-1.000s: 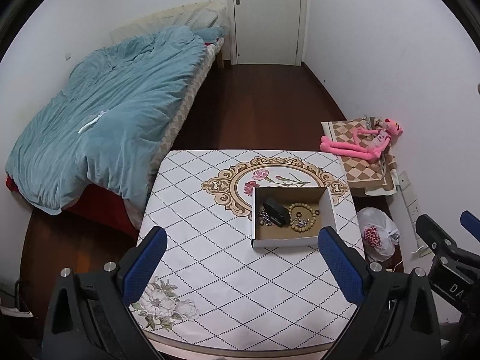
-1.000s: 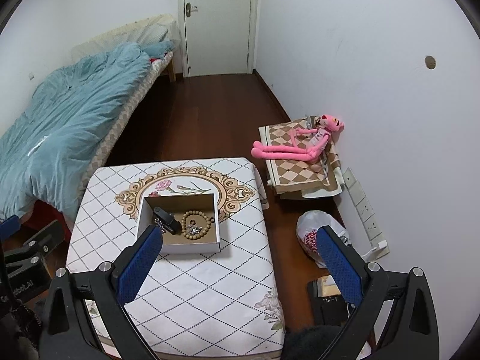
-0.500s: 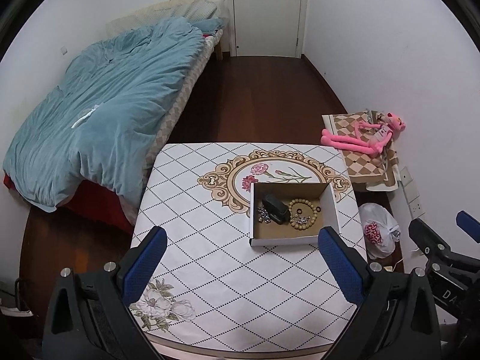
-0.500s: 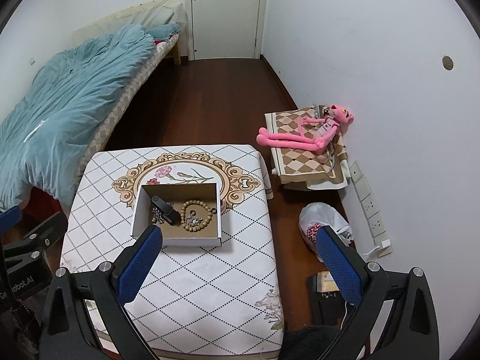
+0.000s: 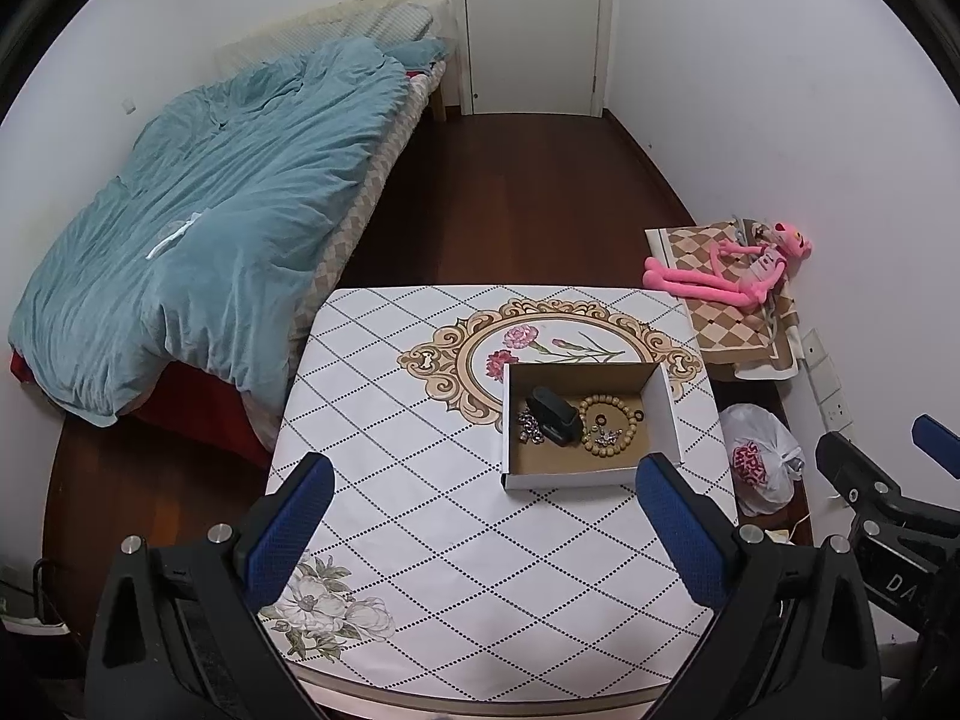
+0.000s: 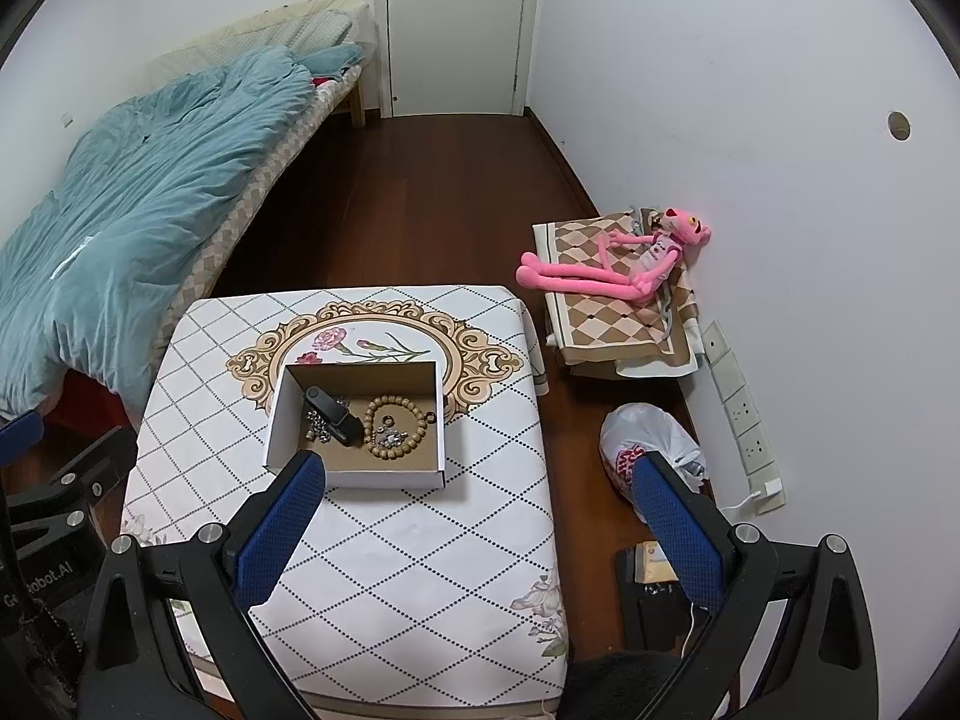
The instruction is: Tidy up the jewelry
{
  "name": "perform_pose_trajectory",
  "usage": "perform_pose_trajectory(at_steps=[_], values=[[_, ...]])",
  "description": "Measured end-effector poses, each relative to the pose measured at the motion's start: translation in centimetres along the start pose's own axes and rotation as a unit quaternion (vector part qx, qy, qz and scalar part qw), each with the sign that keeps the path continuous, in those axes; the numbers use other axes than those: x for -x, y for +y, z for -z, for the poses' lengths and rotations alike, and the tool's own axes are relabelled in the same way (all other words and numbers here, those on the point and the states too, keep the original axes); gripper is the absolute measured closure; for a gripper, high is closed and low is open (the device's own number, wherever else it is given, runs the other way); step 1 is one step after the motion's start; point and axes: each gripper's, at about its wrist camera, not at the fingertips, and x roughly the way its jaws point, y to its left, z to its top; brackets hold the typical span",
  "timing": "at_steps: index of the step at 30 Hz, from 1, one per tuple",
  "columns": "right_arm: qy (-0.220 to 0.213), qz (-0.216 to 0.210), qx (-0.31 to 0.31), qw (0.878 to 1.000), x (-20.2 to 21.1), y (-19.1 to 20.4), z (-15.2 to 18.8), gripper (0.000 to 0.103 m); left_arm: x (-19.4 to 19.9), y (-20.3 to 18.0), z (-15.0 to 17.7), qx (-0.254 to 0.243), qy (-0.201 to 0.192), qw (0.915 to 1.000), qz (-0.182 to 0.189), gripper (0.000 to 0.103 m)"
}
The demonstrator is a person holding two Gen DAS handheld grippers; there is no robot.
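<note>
Left wrist view, from the left: a bed under a rumpled teal duvet runs along the left wall, its near corner just beside the desk's far-left corner; the left claw hangs above the desk's near edge with its blue pads wide apart and nothing between them; the desk wears a white cloth with a dotted diamond grid and a gold floral medallion toward its far edge; an open cardboard box sits toward the desk's right edge, overlapping the medallion's near rim; inside it, left to right, lie a small silver chain, a black clip-like object and a wooden bead bracelet with small silver pieces inside its loop; right of the desk a white plastic bag rests on the floor, and a pink plush toy lies on a checkered pad against the right wall; the right claw hovers over the desk's near-right corner, its pads likewise spread and empty, the left pad overlapping the box's near-left corner in the right wrist view.
</note>
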Motion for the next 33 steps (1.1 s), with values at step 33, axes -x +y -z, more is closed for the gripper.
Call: perform_pose_trajectory(at_steps=[33], values=[[0.004, -0.009, 0.005, 1.000, 0.35, 0.22, 0.13, 0.000, 0.16, 0.59, 0.93, 0.002, 0.000, 0.9999, -0.011, 0.000]])
